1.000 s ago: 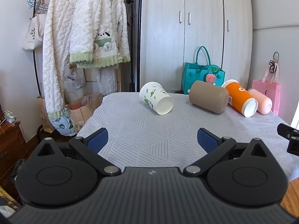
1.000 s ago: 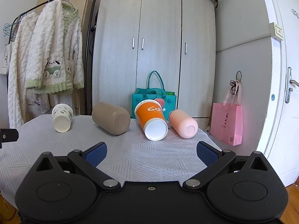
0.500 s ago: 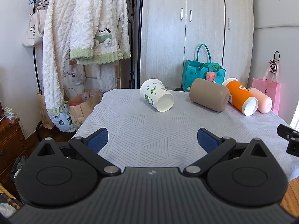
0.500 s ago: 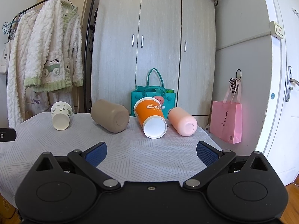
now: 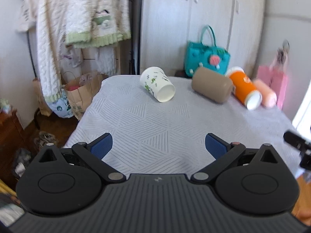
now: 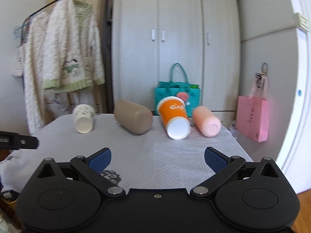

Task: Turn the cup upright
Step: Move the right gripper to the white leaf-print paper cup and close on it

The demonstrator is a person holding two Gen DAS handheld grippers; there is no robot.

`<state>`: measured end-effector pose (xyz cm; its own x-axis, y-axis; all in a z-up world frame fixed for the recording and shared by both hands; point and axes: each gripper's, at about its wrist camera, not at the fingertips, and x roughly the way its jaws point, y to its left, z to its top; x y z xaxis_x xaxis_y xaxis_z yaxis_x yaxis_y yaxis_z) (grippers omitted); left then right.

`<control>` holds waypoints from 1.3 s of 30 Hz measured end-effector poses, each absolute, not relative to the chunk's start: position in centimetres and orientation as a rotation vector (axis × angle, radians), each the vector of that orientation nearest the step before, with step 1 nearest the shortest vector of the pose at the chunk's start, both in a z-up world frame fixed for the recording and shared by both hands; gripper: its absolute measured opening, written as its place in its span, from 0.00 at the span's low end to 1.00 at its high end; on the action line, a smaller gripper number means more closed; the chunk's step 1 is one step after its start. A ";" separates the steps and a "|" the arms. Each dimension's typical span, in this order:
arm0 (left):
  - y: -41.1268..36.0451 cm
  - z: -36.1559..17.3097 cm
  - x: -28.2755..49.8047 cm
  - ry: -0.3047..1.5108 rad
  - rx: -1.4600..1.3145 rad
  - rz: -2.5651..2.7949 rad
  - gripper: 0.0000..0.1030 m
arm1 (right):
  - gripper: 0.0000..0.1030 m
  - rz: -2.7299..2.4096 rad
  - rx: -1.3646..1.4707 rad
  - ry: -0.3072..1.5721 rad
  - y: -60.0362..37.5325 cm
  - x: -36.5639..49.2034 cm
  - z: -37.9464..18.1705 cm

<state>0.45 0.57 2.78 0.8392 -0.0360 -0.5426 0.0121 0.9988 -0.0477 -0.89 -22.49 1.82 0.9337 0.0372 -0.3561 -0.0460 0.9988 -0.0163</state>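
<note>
Several cups lie on their sides at the far end of the table (image 5: 155, 124): a white cup with green print (image 5: 157, 87) (image 6: 84, 118), a tan cup (image 5: 211, 87) (image 6: 134, 119), an orange cup (image 5: 245, 90) (image 6: 175, 119) and a pink cup (image 5: 267, 95) (image 6: 207, 123). My left gripper (image 5: 158, 145) is open and empty, above the table's near part. My right gripper (image 6: 157, 158) is open and empty, well short of the cups.
The table has a grey patterned cloth (image 6: 155, 151). Behind it stand a teal bag (image 5: 207, 58), a wardrobe (image 6: 175, 48) and a rack of white robes (image 5: 77, 19). A pink bag (image 6: 252, 120) hangs at right. Paper bags (image 5: 81, 93) sit on the floor at left.
Both grippers have risen and tilted, so the table and cups sit lower in both views. The cups have not moved. Both grippers stay open.
</note>
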 end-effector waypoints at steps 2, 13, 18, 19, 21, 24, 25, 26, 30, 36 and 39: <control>0.6 3.7 0.5 0.584 -0.024 -0.080 1.00 | 1.00 0.106 -0.033 0.385 -22.7 -0.9 2.8; 1.2 7.8 1.9 0.600 0.038 -0.210 1.00 | 1.00 0.480 -0.159 0.528 -20.0 0.9 6.0; 2.7 9.6 3.4 0.588 0.068 -0.191 1.00 | 1.00 0.597 -0.159 0.558 -18.7 3.1 8.1; 3.2 9.9 3.8 0.583 0.071 -0.183 1.00 | 1.00 0.624 -0.152 0.569 -18.5 3.7 8.4; 3.9 10.4 4.6 0.576 0.065 -0.178 1.00 | 1.00 0.659 -0.143 0.585 -17.8 4.8 8.9; 5.3 10.5 5.9 0.564 0.036 -0.182 1.00 | 1.00 0.720 -0.140 0.622 -16.6 6.7 9.2; 5.8 10.4 6.5 0.563 0.021 -0.185 1.00 | 1.00 0.742 -0.140 0.637 -16.1 7.5 9.2; 6.2 10.1 7.1 0.565 0.002 -0.187 1.00 | 1.00 0.759 -0.141 0.651 -15.7 8.3 9.2; 8.5 8.2 9.9 0.585 -0.160 -0.209 1.00 | 1.00 0.786 -0.176 0.687 -13.7 11.5 8.4; 9.8 5.3 14.4 0.647 -0.299 -0.259 1.00 | 0.99 0.786 -0.201 0.763 -11.5 16.4 6.7; 10.2 4.7 15.8 0.642 -0.306 -0.267 1.00 | 0.97 0.776 -0.206 0.801 -10.7 19.0 6.2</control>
<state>15.85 10.18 4.70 0.7698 -0.3352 -0.5432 0.1481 0.9216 -0.3587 19.03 -10.70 6.19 0.4419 0.5461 -0.7117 -0.6942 0.7106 0.1143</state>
